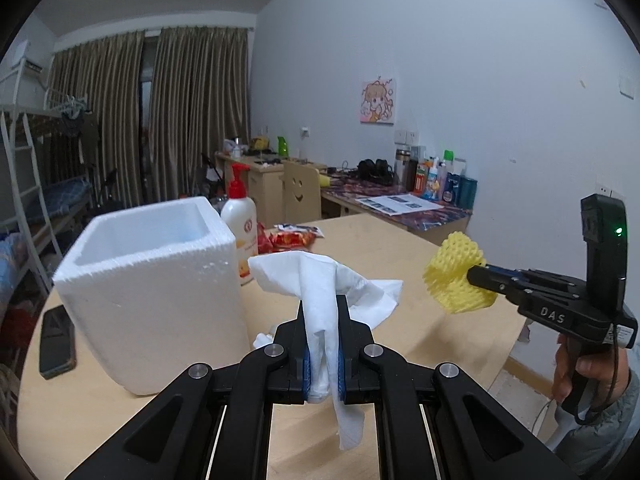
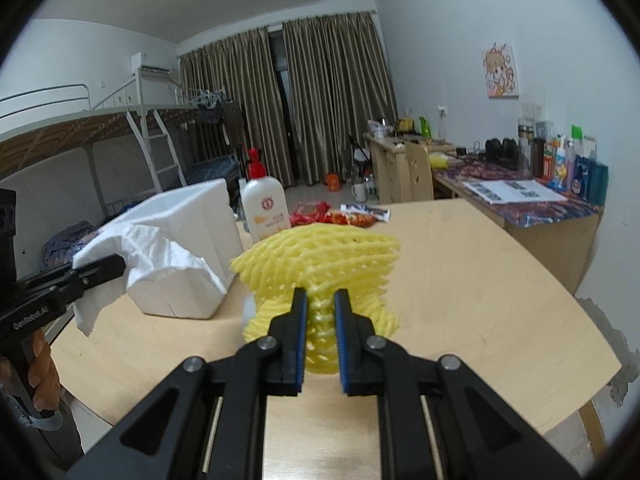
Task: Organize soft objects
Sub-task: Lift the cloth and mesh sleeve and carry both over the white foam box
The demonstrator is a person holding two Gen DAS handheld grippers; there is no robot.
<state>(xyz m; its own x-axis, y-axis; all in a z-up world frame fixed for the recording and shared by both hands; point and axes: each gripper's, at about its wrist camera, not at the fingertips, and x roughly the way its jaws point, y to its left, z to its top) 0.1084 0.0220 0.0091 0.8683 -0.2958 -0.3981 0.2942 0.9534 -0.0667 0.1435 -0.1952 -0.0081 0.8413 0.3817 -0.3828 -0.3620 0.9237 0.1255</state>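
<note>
phone [image 1: 57, 342]: left of foam box [image 1: 152, 300], outer edge blurred.
tissue [image 1: 324, 300]: middle pinched out of sight in my left tongs [image 1: 323, 308].
desk bottles [image 1: 440, 178]: labels too small to read.
my right hand [image 1: 588, 372]: partly cut off.

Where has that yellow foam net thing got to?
The yellow foam net is pinched in the right gripper, held up above the wooden table, to the right of the white foam box.

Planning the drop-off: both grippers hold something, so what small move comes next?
Probably carry the left gripper, shut on the white tissue, left over the open foam box. The box is nearest it; the right gripper holds the yellow foam net farther off.
</note>
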